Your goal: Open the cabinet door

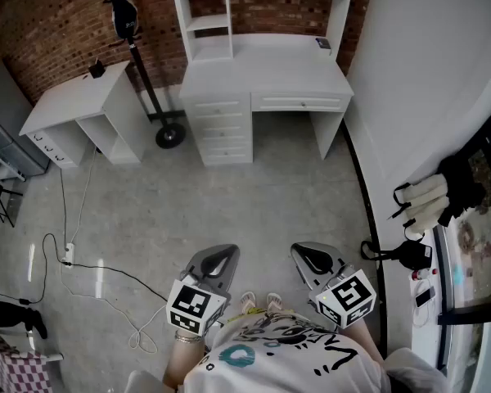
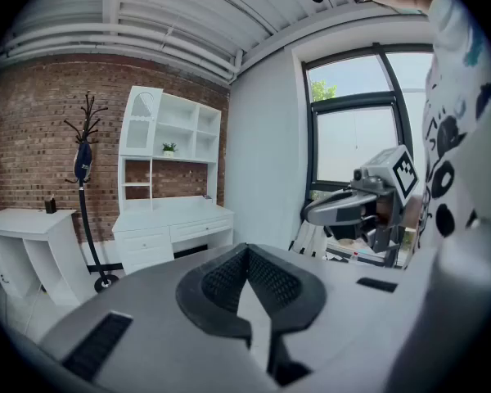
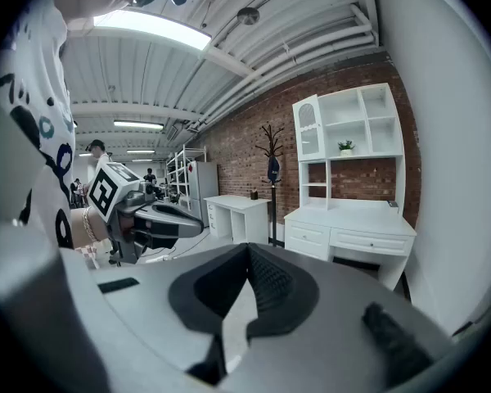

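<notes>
The white desk [image 1: 262,76] with drawers and a shelf hutch [image 1: 209,15] stands against the brick wall, well ahead of me. The hutch's arched cabinet door [image 2: 139,123] is at its upper left and looks closed; it also shows in the right gripper view [image 3: 308,128]. My left gripper [image 1: 222,255] and right gripper [image 1: 305,254] hang side by side close to my body, above the grey floor, far from the desk. Both have jaws that meet at the tips, with nothing between them. Each gripper view shows the other gripper off to the side: the right gripper [image 2: 313,213] and the left gripper [image 3: 196,226].
A black coat stand [image 1: 135,47] rises left of the desk. A lower white desk [image 1: 74,105] sits further left. Cables [image 1: 82,264] trail over the floor at left. A white wall [image 1: 425,72] and a window ledge with white and black items [image 1: 430,203] run along the right.
</notes>
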